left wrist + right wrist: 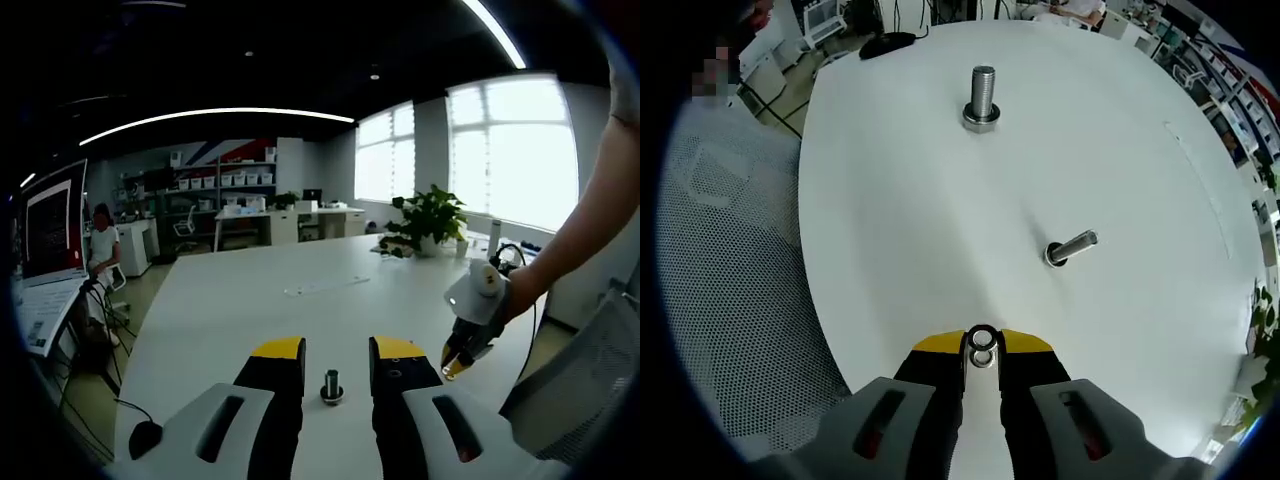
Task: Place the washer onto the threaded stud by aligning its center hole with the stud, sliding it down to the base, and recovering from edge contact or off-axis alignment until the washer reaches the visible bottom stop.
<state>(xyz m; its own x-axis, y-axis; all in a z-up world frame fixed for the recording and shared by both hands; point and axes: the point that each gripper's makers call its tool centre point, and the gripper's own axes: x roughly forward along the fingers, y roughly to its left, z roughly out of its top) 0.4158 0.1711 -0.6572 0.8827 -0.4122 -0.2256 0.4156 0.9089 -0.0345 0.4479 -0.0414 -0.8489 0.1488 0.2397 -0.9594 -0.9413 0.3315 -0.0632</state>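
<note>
Washer (982, 346) pinched edge-on between tips of right claw (982, 352), held above white desk (890, 200), not yet on any stud. Two threaded studs ahead in right gripper view: nearer stud (1071, 248) closest to claw, far stud (982, 96) well beyond. Left claw (336, 355) spread, empty, straddling one stud (331, 386) without touching. Pickup done; alignment, slide down to base all left.

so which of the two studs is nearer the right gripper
The stud at centre-right of the right gripper view, leaning towards the right edge there. The other stud stands farther up the table. The right gripper holds the washer.
</note>
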